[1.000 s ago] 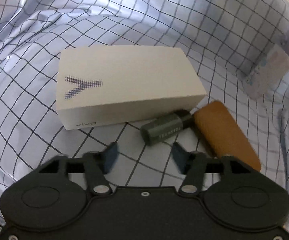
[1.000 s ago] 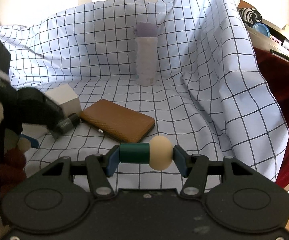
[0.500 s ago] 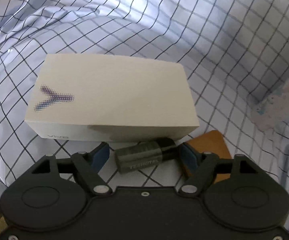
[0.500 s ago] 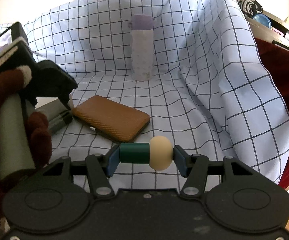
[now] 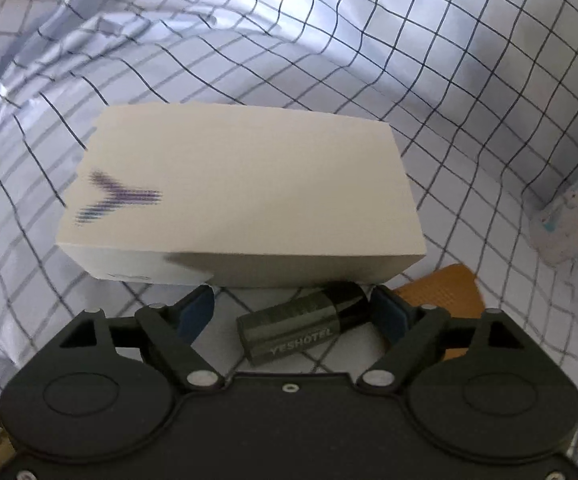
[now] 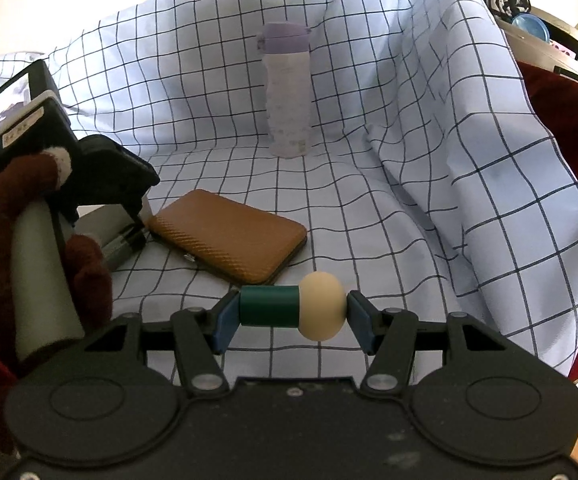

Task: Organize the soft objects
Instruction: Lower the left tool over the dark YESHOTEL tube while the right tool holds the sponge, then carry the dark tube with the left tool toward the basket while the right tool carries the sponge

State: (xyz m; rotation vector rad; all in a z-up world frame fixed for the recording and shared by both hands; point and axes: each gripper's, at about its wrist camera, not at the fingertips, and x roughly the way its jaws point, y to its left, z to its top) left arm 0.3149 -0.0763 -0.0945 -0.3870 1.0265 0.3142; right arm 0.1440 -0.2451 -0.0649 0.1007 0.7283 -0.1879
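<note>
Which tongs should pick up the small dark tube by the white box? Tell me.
Left. The left tongs already straddle the tube, and their jaws have just been opening around it. The right tongs are shut on a green-and-cream toy.

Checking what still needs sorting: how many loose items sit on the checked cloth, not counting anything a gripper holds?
4: white cardboard box, dark green tube in front of it, brown textured wallet beside the tube, lilac-lidded bottle upright behind. More may hide in folds.
</note>
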